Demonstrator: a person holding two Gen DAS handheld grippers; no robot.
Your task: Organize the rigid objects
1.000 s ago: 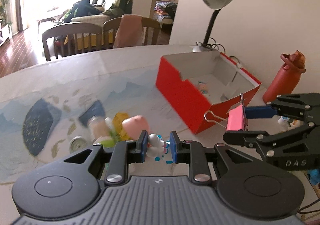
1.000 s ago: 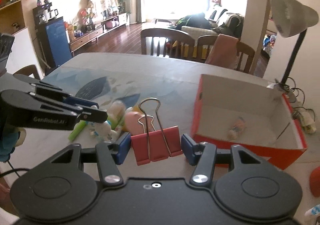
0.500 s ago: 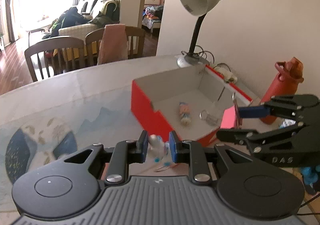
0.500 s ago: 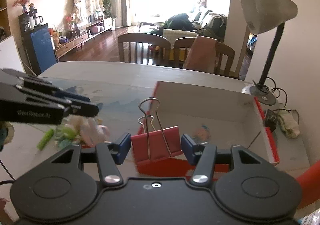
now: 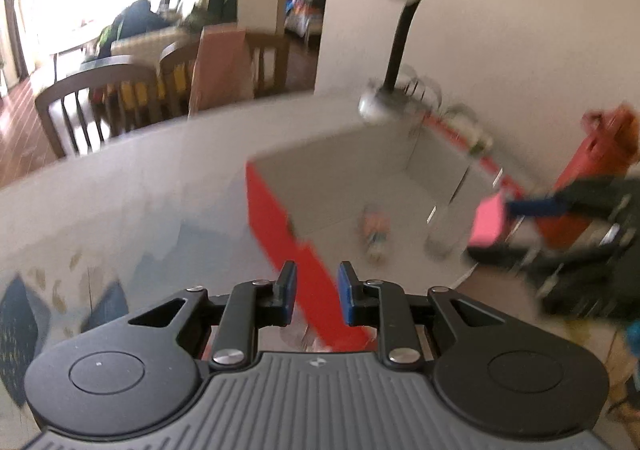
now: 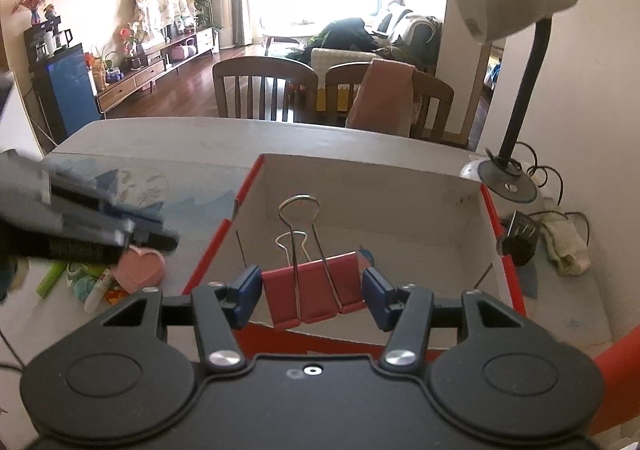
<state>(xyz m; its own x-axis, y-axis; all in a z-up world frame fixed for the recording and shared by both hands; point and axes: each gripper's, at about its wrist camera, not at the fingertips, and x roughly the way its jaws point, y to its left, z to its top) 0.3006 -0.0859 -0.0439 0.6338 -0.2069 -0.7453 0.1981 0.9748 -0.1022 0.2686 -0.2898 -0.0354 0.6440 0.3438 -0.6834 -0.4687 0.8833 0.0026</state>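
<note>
My left gripper (image 5: pixel 317 286) hangs over the near left wall of the red box (image 5: pixel 276 230), its blue pads close together. Only a pale, blurred bit of the small white figurine (image 5: pixel 304 336) shows low between the fingers. In the right wrist view this gripper (image 6: pixel 160 236) is a blur left of the box. My right gripper (image 6: pixel 312 290) is shut on a red binder clip (image 6: pixel 288 300) with its wire handles upright, above the box's (image 6: pixel 494 222) near wall. The left wrist view shows that gripper (image 5: pixel 496 220) and clip (image 5: pixel 486 224) over the box's right side. A small toy (image 5: pixel 374 232) lies inside.
A grey desk lamp (image 6: pixel 510 186) stands behind the box's far right corner, with cables and a cloth (image 6: pixel 568 242) beside it. A red bottle (image 5: pixel 592 166) is at the right. Loose toys, one a pink heart (image 6: pixel 140 262), lie left of the box. Chairs (image 6: pixel 264 90) line the far edge.
Both grippers have travelled right, from above the toy pile to the red box, which now fills the middle of both views. The clip stays gripped. The figurine sits lower between the left pads.
</note>
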